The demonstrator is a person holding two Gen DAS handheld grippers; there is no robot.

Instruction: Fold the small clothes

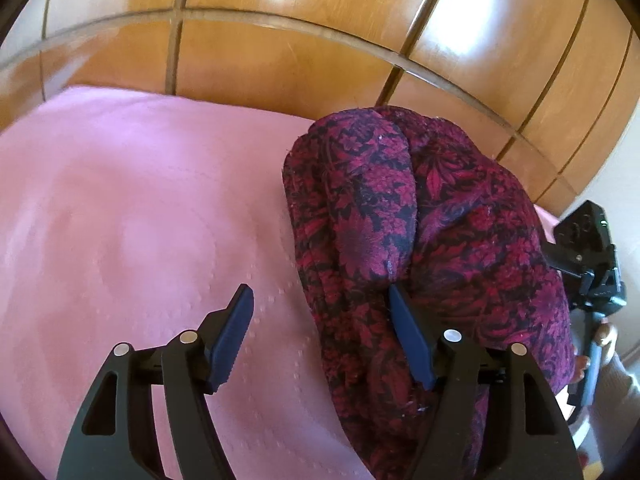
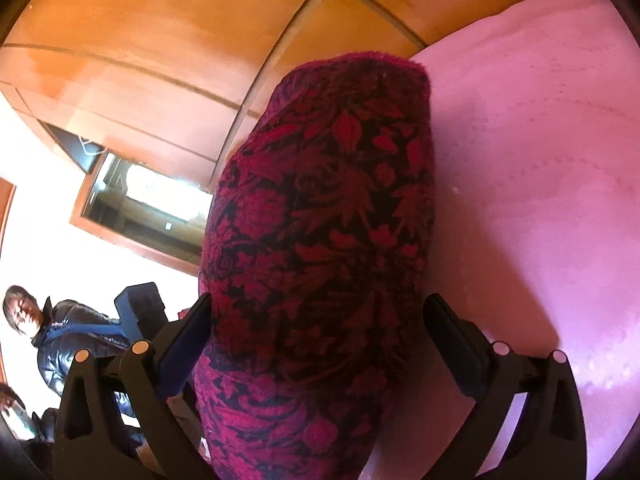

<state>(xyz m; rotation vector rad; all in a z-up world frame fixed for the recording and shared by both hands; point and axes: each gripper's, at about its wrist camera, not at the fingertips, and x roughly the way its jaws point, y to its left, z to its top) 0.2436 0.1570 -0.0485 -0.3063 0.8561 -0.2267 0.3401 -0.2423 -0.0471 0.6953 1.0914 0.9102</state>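
A dark red and black floral garment (image 1: pixel 432 240) lies bunched in thick folds on the pink bedspread (image 1: pixel 132 220). My left gripper (image 1: pixel 320 292) is open at the garment's near left edge. Its right fingertip (image 1: pixel 400 308) touches the cloth and its left one hovers over bare bedspread. In the right wrist view the same garment (image 2: pixel 320 220) fills the gap between the widely spread jaws of my right gripper (image 2: pixel 318 300), which is open. Its left pad (image 2: pixel 188 340) brushes the cloth and the right pad stands just clear. The right gripper's black body (image 1: pixel 588 276) shows past the garment's far side, held by a hand.
Glossy wooden wardrobe panels (image 1: pixel 304 52) rise right behind the bed. In the right wrist view a person in a dark jacket (image 2: pixel 64 336) stands at the far left under a framed opening (image 2: pixel 140 204) in the white wall. Pink bedspread (image 2: pixel 540 160) stretches beside the garment.
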